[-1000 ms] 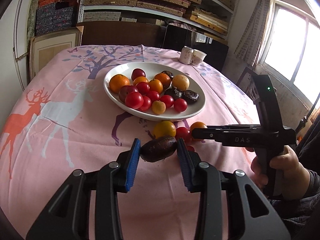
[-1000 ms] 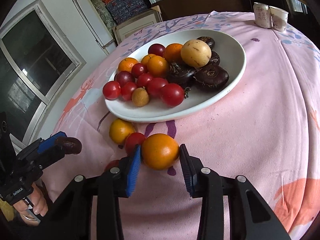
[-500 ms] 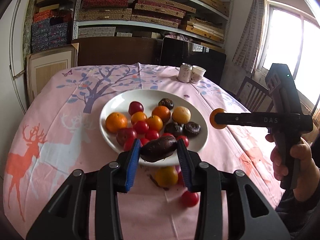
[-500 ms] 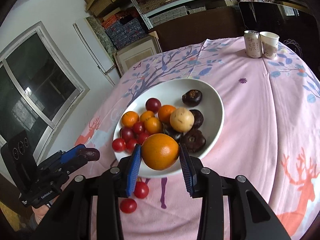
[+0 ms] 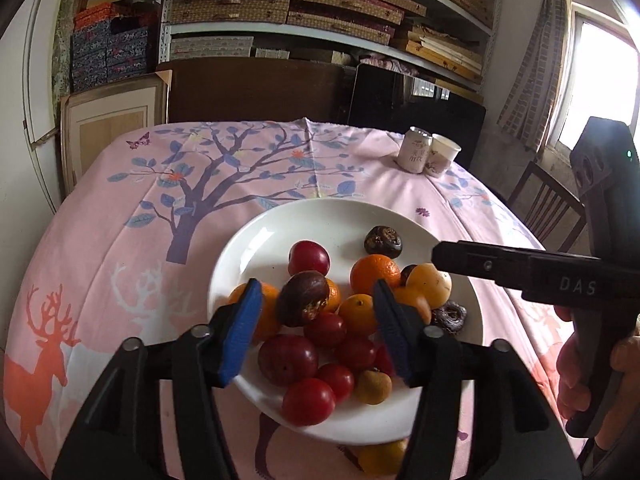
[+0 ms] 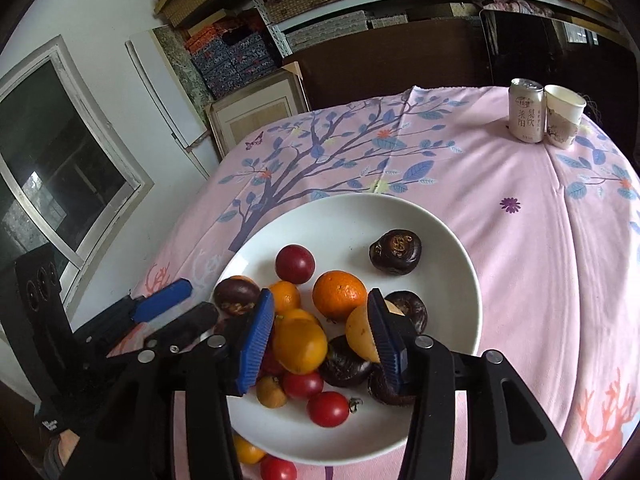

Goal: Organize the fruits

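Bowl rim behind hand-held gripper

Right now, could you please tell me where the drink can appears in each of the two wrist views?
Left wrist view: the drink can stands upper right of centre, at the far side of the table, touching the paper cup on its right.
Right wrist view: the drink can is near the top right, again left of the paper cup.
Shared landmark: the white plate of fruit.
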Demonstrator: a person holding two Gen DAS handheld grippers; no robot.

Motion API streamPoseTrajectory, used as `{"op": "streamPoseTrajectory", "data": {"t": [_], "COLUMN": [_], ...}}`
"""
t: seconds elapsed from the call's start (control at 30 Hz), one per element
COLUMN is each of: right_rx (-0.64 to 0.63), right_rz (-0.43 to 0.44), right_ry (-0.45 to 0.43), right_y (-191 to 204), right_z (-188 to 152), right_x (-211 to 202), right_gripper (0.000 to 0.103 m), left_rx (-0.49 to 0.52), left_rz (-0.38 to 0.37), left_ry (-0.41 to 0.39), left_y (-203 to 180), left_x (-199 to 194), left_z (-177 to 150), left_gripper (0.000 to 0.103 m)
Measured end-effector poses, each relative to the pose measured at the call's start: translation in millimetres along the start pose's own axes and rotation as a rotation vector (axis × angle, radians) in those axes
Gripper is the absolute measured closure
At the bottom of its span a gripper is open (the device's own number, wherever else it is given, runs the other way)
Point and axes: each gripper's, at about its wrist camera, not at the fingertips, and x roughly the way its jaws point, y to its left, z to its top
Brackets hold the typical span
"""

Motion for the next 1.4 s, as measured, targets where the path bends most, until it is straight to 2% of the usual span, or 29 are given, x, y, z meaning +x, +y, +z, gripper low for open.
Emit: {"op": "streamPoseTrajectory", "data": {"t": [0.07, 0.13, 0.2, 0.33, 0.47, 0.57, 0.6, 0.63, 0.67, 0.8, 0.9, 1.0, 1.07, 1.1, 1.13, 1.2, 1.3, 1.4], "right_rx": [-0.037, -0.087, -0.146, -0.242, -0.302, -0.303, -0.299, -0.289, -0.272, -0.227, -0.166, -0.104, -0.069, -0.062, -0.06, -0.064, -0.065, -0.059], "right_rz": [0.007, 0.03, 0.058, 0.081, 0.068, 0.049, 0.033, 0.026, 0.028, 0.029, 0.035, 0.031, 0.029, 0.03, 0.03, 0.031, 0.045, 0.06], "right_ry": [-0.006, 0.0, 0.026, 0.116, 0.164, 0.179, 0.186, 0.193, 0.195, 0.148, 0.118, 0.094, 0.084, 0.08, 0.077, 0.079, 0.082, 0.079], "right_y": [6, 13, 22, 45, 67, 72, 73, 72, 70, 58, 38, 16, 3, -2, -5, -8, -10, -9], "right_z": [-16, -39, -68, -124, -154, -157, -156, -157, -157, -154, -147, -142, -141, -141, -142, -144, -145, -144], "right_x": [-18, -37, -49, -49, -31, -17, -11, -7, -5, -22, -38, -52, -60, -63, -65, -67, -66, -65], "right_gripper": [0.054, 0.054, 0.054, 0.054, 0.054, 0.055, 0.059, 0.069, 0.071, 0.071, 0.071, 0.071, 0.071, 0.071, 0.071, 0.071, 0.071, 0.071], "left_rx": [0.004, 0.016, 0.047, 0.117, 0.094, 0.054, 0.05, 0.053, 0.059, 0.118, 0.184, 0.205, 0.211, 0.199, 0.184, 0.174, 0.189, 0.194], "left_rz": [-0.009, -0.026, -0.04, -0.002, -0.01, -0.014, -0.014, -0.008, -0.003, -0.01, 0.019, 0.046, 0.06, 0.043, 0.02, 0.004, 0.032, 0.041], "left_ry": [-0.042, -0.061, -0.055, -0.015, 0.045, 0.086, 0.094, 0.098, 0.103, 0.116, 0.114, 0.111, 0.142, 0.181, 0.216, 0.231, 0.199, 0.207], "left_y": [1, 0, -4, -12, -7, -1, 1, 0, -2, -21, -41, -52, -53, -52, -50, -51, -56, -58], "left_x": [-25, -50, -71, -94, -92, -87, -85, -85, -84, -81, -71, -55, -38, -29, -22, -16, -14, -6], "left_z": [-8, -21, -39, -79, -107, -118, -121, -123, -125, -129, -128, -121, -118, -117, -116, -114, -106, -101], "left_gripper": [0.024, 0.021, 0.021, 0.02, 0.02, 0.02, 0.02, 0.02, 0.02, 0.02, 0.02, 0.021, 0.034, 0.04, 0.049, 0.049, 0.049, 0.049]}}
